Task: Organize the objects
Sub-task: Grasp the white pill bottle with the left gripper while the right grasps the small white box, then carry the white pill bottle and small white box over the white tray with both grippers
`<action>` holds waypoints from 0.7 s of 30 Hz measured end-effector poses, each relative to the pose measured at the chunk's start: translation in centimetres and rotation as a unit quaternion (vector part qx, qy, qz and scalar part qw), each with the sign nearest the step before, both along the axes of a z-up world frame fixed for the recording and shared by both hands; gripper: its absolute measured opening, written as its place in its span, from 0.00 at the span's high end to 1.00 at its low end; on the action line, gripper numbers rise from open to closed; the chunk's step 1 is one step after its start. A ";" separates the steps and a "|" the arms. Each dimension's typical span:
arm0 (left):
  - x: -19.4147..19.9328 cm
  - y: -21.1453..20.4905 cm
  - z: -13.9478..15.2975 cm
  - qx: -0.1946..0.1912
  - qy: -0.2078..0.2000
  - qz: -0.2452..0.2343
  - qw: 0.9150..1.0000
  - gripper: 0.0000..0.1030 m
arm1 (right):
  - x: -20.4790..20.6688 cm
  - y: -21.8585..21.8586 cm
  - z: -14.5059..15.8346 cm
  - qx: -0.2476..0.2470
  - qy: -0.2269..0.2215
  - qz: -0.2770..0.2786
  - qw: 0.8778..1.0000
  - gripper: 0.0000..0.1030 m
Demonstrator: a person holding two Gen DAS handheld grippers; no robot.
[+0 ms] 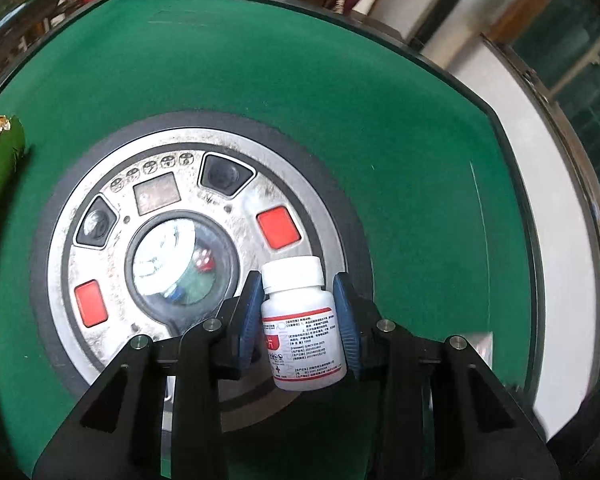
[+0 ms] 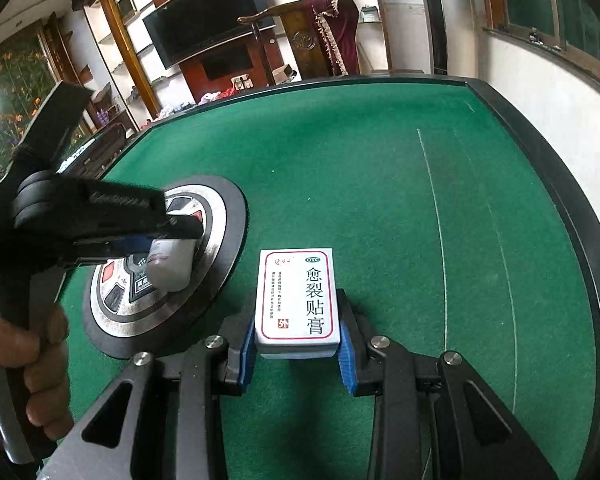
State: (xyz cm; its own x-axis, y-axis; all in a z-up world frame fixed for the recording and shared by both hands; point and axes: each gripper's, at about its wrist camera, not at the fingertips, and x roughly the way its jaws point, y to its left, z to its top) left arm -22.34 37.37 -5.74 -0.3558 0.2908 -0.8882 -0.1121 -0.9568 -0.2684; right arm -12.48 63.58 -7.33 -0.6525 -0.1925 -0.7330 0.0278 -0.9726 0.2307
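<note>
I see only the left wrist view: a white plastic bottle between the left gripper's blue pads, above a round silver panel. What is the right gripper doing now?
Observer: The right gripper is shut on a flat white cardboard box with a red border and black characters.
Operator: Where is the box relative to the panel?
Observer: Beside the round silver panel, on its right in the right wrist view, over the green felt table.
Operator: Does the bottle touch the panel?
Observer: The white plastic bottle hangs tilted in the left gripper over the panel; contact I cannot tell.
</note>
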 end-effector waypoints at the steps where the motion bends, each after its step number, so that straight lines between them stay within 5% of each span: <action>1: 0.6 -0.4 0.1 -0.002 0.005 -0.007 1.000 0.66 | 0.1 -0.1 0.1 0.001 0.001 0.000 1.000 0.67; 21: 8.2 -8.3 0.0 0.018 0.041 -0.127 0.991 0.66 | 1.3 -5.8 0.9 0.016 0.022 0.037 0.999 0.67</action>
State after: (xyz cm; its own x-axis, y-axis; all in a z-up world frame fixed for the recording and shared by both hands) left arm -14.15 29.10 -5.69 -0.3382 0.4114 -0.8464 -0.3702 -0.8850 -0.2823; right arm -11.19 57.82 -6.42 -0.6689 -0.2177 -0.7108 0.1092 -0.9746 0.1957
